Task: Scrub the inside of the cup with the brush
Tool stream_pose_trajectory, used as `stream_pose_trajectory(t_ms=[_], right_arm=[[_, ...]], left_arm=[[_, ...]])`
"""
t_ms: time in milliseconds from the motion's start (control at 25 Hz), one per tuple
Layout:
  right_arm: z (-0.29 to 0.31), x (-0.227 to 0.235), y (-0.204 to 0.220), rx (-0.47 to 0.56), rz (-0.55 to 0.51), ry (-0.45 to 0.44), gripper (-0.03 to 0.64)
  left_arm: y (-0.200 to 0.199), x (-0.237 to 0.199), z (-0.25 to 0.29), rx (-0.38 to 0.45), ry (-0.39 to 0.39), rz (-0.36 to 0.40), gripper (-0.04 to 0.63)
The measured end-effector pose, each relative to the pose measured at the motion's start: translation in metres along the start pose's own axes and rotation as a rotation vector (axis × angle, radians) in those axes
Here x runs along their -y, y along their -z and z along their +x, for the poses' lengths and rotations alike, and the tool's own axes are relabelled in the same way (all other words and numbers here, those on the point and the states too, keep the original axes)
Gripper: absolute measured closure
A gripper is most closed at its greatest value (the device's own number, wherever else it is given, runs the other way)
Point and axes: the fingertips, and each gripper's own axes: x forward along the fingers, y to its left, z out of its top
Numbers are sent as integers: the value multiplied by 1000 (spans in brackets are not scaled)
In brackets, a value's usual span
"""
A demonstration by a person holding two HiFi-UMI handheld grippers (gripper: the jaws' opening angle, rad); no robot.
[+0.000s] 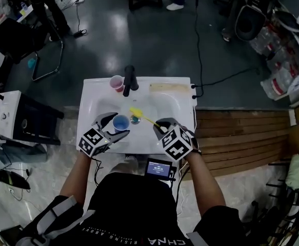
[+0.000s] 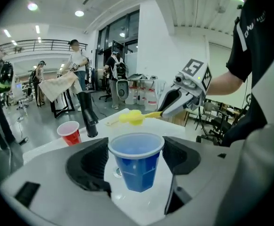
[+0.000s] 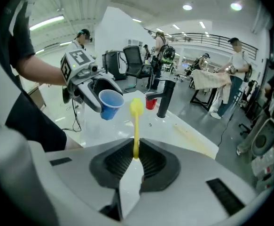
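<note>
Washbasin serves as work surface; left gripper jaws clamp the blue cup upright over its front edge; right gripper jaws pinch the yellow brush handle; head outside the cup; scrubbing judged not yet begun.

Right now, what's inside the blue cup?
Nothing shows inside the cup; the brush is outside it. In the left gripper view the cup's near wall covers its bottom.

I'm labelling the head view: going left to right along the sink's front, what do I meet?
In order: left gripper → blue cup → brush → right gripper.
</note>
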Motion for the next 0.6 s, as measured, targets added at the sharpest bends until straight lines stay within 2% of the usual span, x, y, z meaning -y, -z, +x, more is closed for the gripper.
stream_pose_trajectory(t_ms=[200,440,600], right_arm=[[-15,1,17,53,104,17,575],[-18,-10,30,93,134,-11,575],[-12,-26,25,127,133,-38,575]], left_arm=[[-9,16,-3,96,-11,-122,233],[-4,27,-14,143,-63,-198,233],[4,19,-37,163,-111,-250,233]])
